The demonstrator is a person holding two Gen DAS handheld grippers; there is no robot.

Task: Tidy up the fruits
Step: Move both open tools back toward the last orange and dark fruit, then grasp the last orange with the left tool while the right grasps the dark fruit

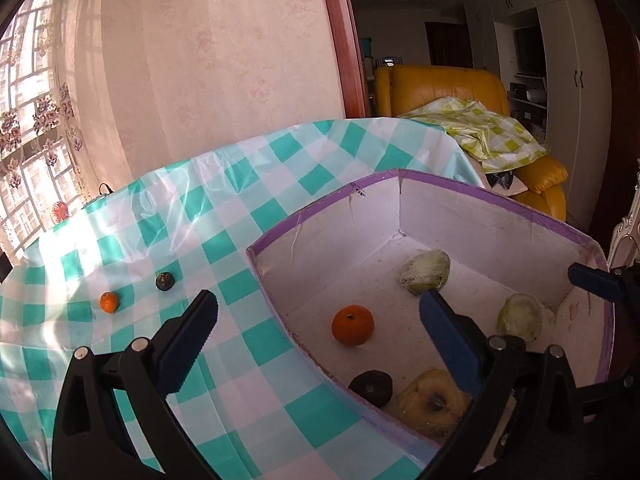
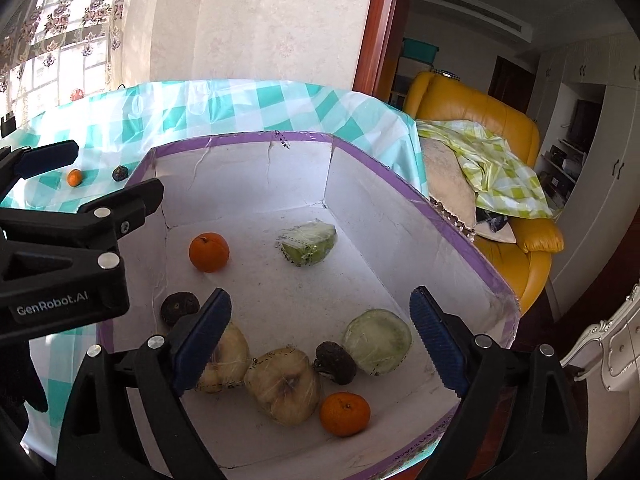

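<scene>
A white box with a purple rim stands on the checked table. Inside lie an orange, a second orange, dark fruits, wrapped pale fruits and wrapped green ones. A small orange and a dark fruit lie on the cloth outside. My left gripper is open and empty, straddling the box's left wall. My right gripper is open and empty over the box's near end.
The table has a teal and white checked cloth. A yellow armchair with a green checked cloth stands behind the table on the right. A curtained window is at the left.
</scene>
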